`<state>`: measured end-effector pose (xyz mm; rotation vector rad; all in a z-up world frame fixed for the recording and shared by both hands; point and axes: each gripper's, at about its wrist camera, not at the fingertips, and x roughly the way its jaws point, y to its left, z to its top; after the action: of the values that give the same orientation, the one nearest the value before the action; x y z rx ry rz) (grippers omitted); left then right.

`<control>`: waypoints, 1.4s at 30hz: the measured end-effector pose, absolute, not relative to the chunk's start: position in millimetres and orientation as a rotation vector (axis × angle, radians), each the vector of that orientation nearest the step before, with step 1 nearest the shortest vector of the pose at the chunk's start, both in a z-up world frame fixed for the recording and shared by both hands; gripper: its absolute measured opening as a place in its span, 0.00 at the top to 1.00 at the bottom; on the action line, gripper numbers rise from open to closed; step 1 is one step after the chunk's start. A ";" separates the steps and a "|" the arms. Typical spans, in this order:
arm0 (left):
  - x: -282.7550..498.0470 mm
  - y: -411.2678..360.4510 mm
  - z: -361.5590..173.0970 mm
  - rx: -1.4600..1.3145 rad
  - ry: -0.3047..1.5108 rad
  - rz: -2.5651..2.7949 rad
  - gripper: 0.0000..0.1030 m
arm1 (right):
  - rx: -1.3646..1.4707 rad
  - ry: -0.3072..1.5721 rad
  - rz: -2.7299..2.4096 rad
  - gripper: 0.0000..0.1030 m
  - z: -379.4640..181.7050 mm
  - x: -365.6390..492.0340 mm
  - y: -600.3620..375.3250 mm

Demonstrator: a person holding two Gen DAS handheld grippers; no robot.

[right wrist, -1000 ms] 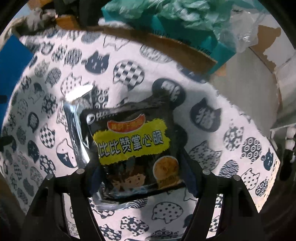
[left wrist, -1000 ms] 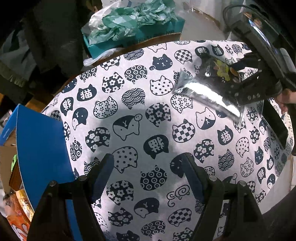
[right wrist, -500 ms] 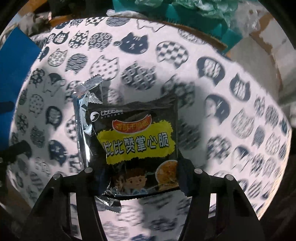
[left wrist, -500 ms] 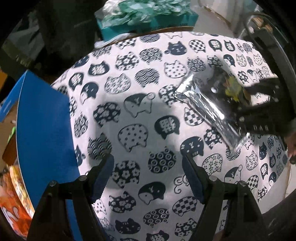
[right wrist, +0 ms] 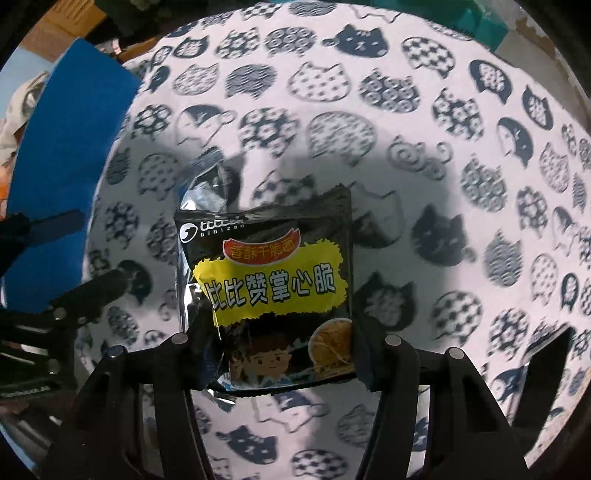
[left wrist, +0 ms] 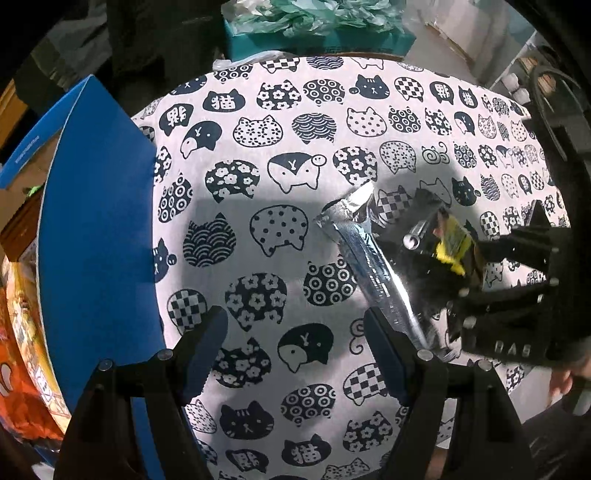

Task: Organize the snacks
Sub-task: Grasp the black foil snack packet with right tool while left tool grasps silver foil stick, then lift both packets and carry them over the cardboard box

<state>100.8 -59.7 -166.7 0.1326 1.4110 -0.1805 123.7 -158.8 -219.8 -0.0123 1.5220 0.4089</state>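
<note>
My right gripper (right wrist: 277, 354) is shut on a black snack packet (right wrist: 269, 288) with a yellow label and a cartoon boy, and holds it above the cat-print tablecloth (right wrist: 406, 110). The left wrist view shows the same packet (left wrist: 373, 258) edge-on, its silver back shining, with the right gripper (left wrist: 461, 291) around it at the right. My left gripper (left wrist: 295, 343) is open and empty above the cloth. The left gripper's fingers (right wrist: 92, 291) show at the left edge of the right wrist view.
A blue box flap (left wrist: 99, 206) stands along the table's left side, with orange snack packs (left wrist: 22, 354) inside the box below it. A teal box with crumpled green plastic (left wrist: 317, 22) sits behind the table. The blue flap also shows in the right wrist view (right wrist: 62, 155).
My right gripper has carried the packet leftward across the table, closer to the left gripper and the blue box. My left gripper has shifted left, bringing more of the blue flap into view.
</note>
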 end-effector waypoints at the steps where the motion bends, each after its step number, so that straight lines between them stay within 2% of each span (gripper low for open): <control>1: 100.3 -60.7 -166.9 0.122 1.414 -0.182 0.25 | -0.022 1.517 0.408 0.44 -218.2 120.7 -156.3; 7: 98.6 -72.2 -174.0 0.058 1.438 -0.185 0.25 | -0.084 1.476 0.341 0.44 -212.4 112.7 -165.7; 17: 101.7 -111.9 -183.7 0.026 1.450 -0.208 0.21 | -0.083 1.429 0.244 0.44 -209.8 122.4 -233.9; 28: 101.2 -149.5 -213.5 0.097 1.434 -0.236 0.21 | -0.037 1.420 0.254 0.44 -215.0 125.6 -286.1; 29: 103.1 -154.2 -216.4 0.104 1.431 -0.243 0.24 | -0.034 1.419 0.255 0.44 -216.4 124.5 -288.5; 31: 105.3 -159.2 -217.3 0.125 1.417 -0.243 0.37 | -0.030 1.413 0.260 0.44 -216.8 124.7 -294.0; 33: 106.6 -165.7 -217.0 0.140 1.408 -0.254 0.58 | -0.030 1.407 0.261 0.44 -218.0 121.8 -281.0; 36: 106.0 -170.6 -217.9 0.151 1.407 -0.264 0.73 | -0.036 1.400 0.260 0.44 -207.2 120.7 -278.6; 42: 97.3 -158.2 -204.9 0.171 1.372 -0.269 0.74 | -0.032 1.382 0.252 0.44 -185.0 116.8 -279.6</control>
<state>97.3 -158.2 -204.9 0.1710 1.3717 -0.2695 116.8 -279.6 -185.0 -0.0323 1.3820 0.2520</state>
